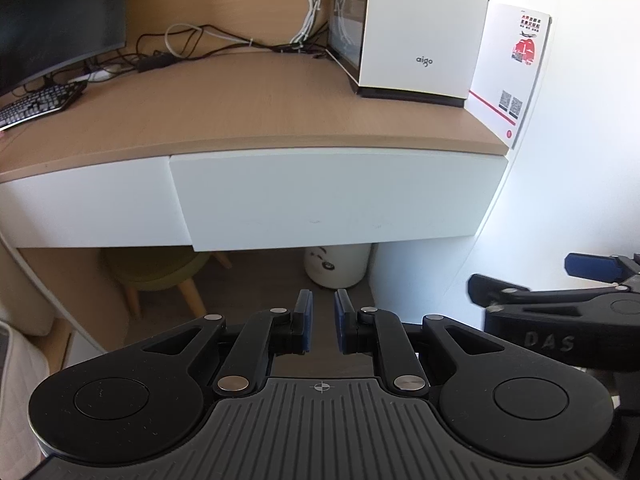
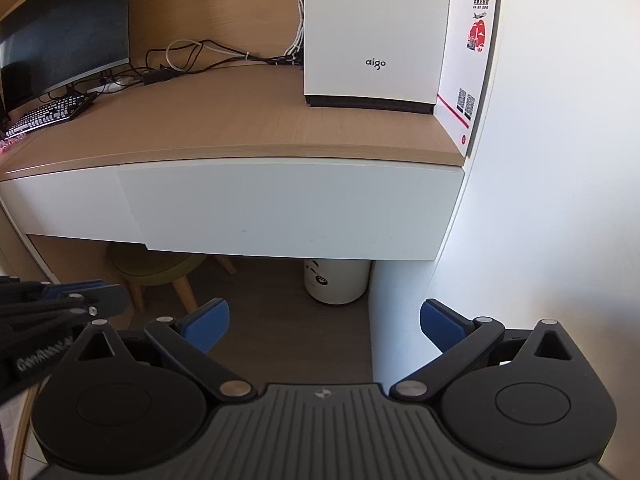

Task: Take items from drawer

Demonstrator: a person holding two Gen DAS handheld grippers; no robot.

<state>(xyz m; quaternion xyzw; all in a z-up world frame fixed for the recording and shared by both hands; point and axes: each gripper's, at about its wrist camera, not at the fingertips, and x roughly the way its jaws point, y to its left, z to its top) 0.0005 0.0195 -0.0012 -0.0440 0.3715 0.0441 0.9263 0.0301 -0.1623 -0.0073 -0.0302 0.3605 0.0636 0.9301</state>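
The closed drawer (image 2: 288,210) under the counter's right front edge lay ahead of both, nearer the wide-apart right tool (image 2: 324,326) than the nearly-together, empty left tool (image 1: 323,322).

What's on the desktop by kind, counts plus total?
Monitor: 1
Keyboard: 1
White aigo case: 1
White printed card leaning at the wall: 1
Cable tangle: 1 bundle, single cables too tangled to count
Total: 5
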